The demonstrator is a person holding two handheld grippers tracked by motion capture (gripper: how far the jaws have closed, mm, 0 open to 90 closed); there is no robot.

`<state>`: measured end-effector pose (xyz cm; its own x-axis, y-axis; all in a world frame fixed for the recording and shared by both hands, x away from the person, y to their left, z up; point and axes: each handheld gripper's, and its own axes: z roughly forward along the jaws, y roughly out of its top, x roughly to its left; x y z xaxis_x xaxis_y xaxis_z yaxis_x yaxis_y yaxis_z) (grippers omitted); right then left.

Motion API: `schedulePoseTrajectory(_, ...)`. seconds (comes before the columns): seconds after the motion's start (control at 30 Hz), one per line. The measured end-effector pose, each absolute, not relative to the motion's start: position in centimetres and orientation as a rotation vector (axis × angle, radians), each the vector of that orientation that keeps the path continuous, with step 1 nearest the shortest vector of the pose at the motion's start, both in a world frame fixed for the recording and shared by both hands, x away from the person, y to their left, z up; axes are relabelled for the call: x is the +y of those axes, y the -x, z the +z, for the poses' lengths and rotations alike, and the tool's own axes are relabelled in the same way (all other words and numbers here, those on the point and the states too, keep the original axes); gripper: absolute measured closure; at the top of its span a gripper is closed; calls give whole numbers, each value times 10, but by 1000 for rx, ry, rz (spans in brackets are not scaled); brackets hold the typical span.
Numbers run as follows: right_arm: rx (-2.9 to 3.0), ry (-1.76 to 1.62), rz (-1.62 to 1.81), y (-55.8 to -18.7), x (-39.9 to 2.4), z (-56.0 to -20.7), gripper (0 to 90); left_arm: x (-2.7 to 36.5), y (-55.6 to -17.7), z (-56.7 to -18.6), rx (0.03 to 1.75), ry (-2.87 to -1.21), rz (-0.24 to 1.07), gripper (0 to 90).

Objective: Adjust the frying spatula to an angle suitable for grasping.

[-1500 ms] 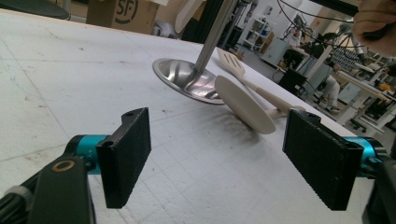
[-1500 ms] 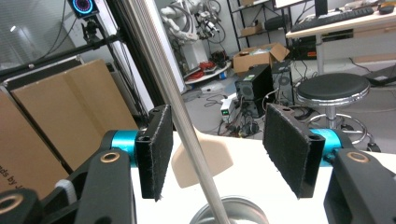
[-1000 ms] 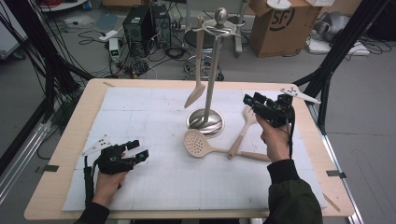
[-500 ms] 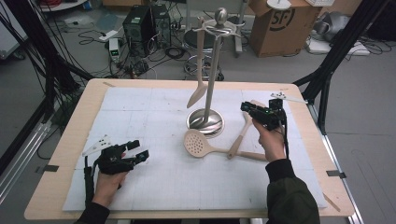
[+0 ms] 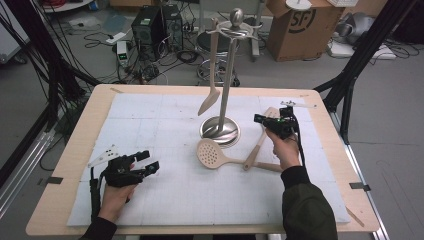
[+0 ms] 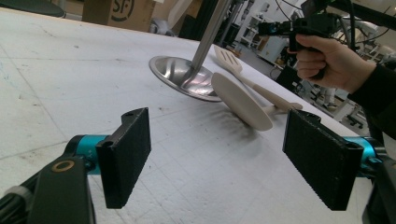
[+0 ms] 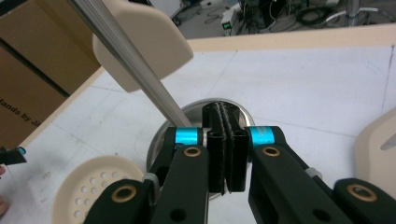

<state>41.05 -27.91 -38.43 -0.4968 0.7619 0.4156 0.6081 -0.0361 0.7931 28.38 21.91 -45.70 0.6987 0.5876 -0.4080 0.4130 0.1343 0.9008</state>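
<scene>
The right claw (image 5: 261, 119) is seen w/ jaws just closed together, nothing between them, held above the slotted spatula (image 5: 260, 141) at approx. 3 o'clock of the stand base (image 5: 220, 131). The left claw (image 5: 149, 161) is held w/ jaws wide apart, empty, on the table (image 5: 165, 105) at 7 o'clock.

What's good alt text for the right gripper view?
The right gripper has its two black jaws pressed together with nothing between them, aimed at the round base of a metal utensil stand. A cream skimmer lies at lower left on the white mat; a cream spatula head hangs at upper left.
</scene>
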Motion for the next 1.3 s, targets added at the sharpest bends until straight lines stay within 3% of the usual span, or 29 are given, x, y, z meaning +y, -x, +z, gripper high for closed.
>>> schedulePoseTrajectory(0.27, 2095, -1641, 1511, -422, -285, -411, 894, 219, -284, -457, 870, -1491, 153, 240)
schedulePoseTrajectory(1.3, 2228, -1767, 1235, -451, -292, -455, 900, 219, -284, -457, 875, -1491, 155, 240)
